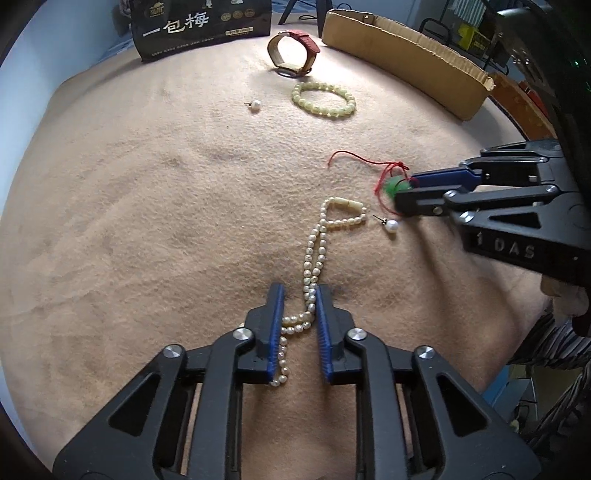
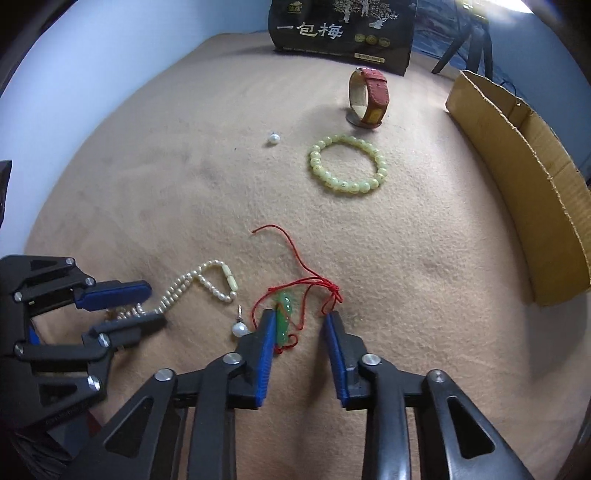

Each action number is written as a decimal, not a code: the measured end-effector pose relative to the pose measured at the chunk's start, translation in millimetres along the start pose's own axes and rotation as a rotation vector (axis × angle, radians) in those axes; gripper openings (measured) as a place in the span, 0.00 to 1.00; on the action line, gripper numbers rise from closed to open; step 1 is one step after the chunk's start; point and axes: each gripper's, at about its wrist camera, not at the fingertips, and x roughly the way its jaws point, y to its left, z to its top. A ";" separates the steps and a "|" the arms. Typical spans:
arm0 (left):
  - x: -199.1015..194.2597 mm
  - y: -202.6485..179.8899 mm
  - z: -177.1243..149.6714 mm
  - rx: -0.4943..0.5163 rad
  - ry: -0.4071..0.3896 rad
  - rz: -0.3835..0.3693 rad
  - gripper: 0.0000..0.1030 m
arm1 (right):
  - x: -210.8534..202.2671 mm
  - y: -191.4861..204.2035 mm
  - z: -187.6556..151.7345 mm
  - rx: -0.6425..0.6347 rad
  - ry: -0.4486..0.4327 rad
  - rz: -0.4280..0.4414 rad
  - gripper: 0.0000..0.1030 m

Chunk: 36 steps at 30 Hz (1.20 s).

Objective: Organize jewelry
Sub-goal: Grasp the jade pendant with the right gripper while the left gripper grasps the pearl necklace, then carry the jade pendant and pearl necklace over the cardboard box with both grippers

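Observation:
A pearl necklace (image 1: 314, 254) lies on the tan cloth (image 1: 147, 221). My left gripper (image 1: 300, 293) points down over its near end, and the blue pads hold bunched strands between them. From the right wrist view the left gripper (image 2: 157, 304) shows the same pearl necklace (image 2: 184, 282) in its jaws. My right gripper (image 2: 299, 315) stands over a green jade pendant (image 2: 284, 317) on a red cord (image 2: 295, 254). The pendant rests against the left pad and the right pad is clear of it. In the left wrist view the right gripper (image 1: 405, 192) sits at the pendant (image 1: 395, 184).
One pearl earring (image 2: 239, 328) lies just left of the right gripper and another (image 2: 273, 138) farther back. A pale green bead bracelet (image 2: 347, 188) and a red-strapped watch (image 2: 375, 96) lie beyond. A cardboard box (image 2: 535, 177) lines the right side, and a black bag (image 2: 343, 29) stands at the back.

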 end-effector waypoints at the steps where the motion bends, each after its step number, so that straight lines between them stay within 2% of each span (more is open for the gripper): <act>1: 0.4 0.7 0.4 -0.001 -0.001 0.007 0.10 | -0.8 -2.1 -0.8 0.004 -0.001 0.001 0.16; 4: 0.6 2.2 1.0 -0.006 -0.007 0.017 0.05 | -1.1 -7.4 -2.6 0.008 -0.003 0.003 0.10; 10: -4.6 6.2 4.4 -0.039 -0.028 0.015 0.02 | -2.7 -13.6 -6.4 -0.003 -0.012 -0.001 0.04; 22: -54.7 26.4 31.1 -0.146 -0.178 -0.032 0.02 | -31.4 -40.0 -1.5 0.036 -0.093 0.004 0.04; 36: -96.6 29.3 54.9 -0.183 -0.291 -0.070 0.02 | -57.6 -45.2 8.8 0.062 -0.176 -0.005 0.04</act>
